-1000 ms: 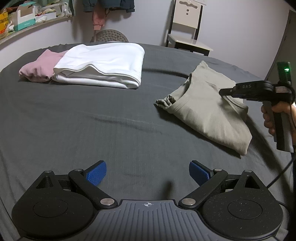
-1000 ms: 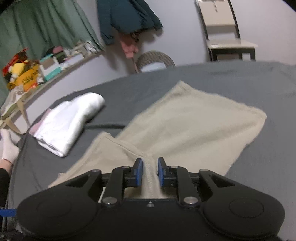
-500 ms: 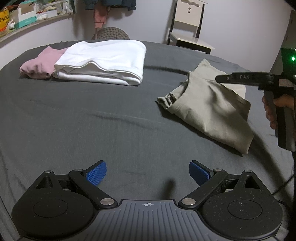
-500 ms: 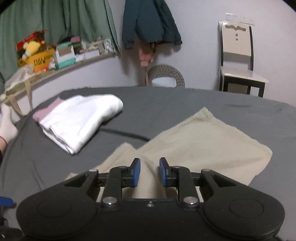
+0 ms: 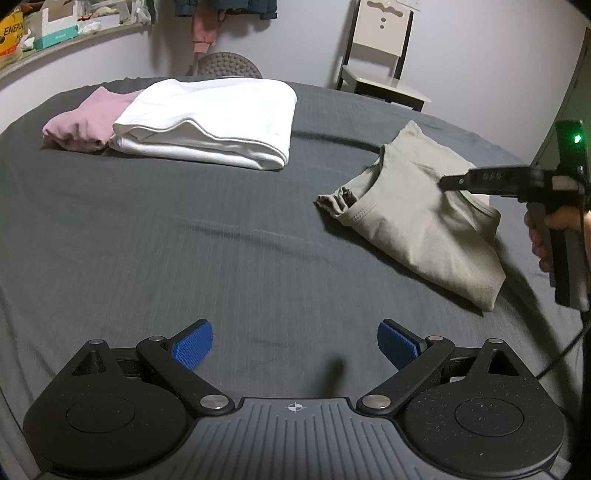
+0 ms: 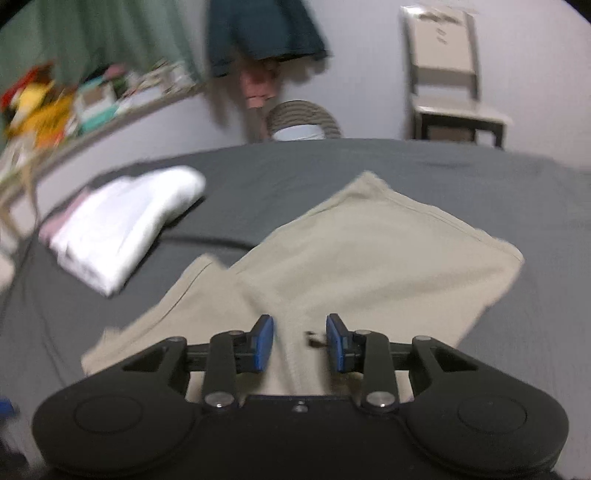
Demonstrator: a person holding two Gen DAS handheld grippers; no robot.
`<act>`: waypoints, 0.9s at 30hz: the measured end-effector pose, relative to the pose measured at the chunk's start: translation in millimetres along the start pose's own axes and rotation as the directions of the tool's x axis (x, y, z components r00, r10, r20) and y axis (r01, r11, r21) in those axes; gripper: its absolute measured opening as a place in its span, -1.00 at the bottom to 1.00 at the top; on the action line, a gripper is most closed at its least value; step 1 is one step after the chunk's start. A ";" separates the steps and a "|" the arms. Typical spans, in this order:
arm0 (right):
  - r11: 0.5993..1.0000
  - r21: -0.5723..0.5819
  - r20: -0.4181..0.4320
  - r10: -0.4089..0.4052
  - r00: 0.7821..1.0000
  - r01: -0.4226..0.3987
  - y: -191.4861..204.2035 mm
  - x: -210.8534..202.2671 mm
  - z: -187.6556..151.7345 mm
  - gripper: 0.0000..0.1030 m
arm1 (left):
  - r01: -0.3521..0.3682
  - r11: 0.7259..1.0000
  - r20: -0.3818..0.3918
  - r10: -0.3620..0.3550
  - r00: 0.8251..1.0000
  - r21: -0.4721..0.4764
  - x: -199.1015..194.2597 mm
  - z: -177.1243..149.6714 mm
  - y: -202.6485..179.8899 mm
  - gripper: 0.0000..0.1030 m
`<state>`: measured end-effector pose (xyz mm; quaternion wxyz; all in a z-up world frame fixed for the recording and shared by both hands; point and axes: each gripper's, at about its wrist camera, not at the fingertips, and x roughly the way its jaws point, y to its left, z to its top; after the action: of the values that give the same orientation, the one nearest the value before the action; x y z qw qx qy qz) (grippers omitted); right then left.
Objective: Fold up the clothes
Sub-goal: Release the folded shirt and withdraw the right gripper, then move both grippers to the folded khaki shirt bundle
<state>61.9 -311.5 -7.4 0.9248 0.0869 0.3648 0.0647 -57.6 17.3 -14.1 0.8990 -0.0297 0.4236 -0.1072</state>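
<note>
A beige garment (image 5: 417,218) lies loosely folded on the right of the grey bed sheet (image 5: 221,240), one bunched sleeve pointing left. In the right wrist view the beige garment (image 6: 369,258) spreads out just past my right gripper (image 6: 300,343), whose blue pads stand apart with cloth below them, not pinched. From the left wrist view the right gripper (image 5: 448,182) hovers over the garment's top fold, held by a hand (image 5: 554,229). My left gripper (image 5: 294,345) is wide open and holds nothing, low over bare sheet near the front.
A folded white garment (image 5: 214,118) and a folded pink one (image 5: 85,122) lie side by side at the back left. A chair (image 5: 380,66), a woven basket (image 5: 229,66) and a cluttered shelf (image 5: 55,29) stand behind the bed. Clothes hang on the wall.
My right gripper's jaws have spread from nearly shut to open and it has shifted left over the beige garment. The left gripper has stayed open and has barely moved.
</note>
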 end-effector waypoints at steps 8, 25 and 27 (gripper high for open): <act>0.998 -0.039 0.065 -0.036 0.997 0.039 -6.2 -19.7 -7.2 -0.13 | -0.002 1.000 -0.006 0.002 1.000 0.004 2.7 -0.4 -0.6 0.88; 0.985 0.152 0.052 0.079 0.996 -0.086 -38.8 -33.5 -24.0 -0.07 | -0.027 0.999 -0.021 0.027 0.999 0.017 6.2 -2.9 -2.7 0.88; 0.985 0.149 0.089 0.079 0.993 -0.092 -35.5 -45.9 -26.1 -0.06 | -0.035 0.999 -0.023 0.035 0.999 0.018 6.8 -2.9 -2.6 0.88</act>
<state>12.7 -351.7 -3.0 0.9261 0.1754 0.3259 0.0725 -56.0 13.4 -20.7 0.8959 -0.0133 0.4338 -0.0954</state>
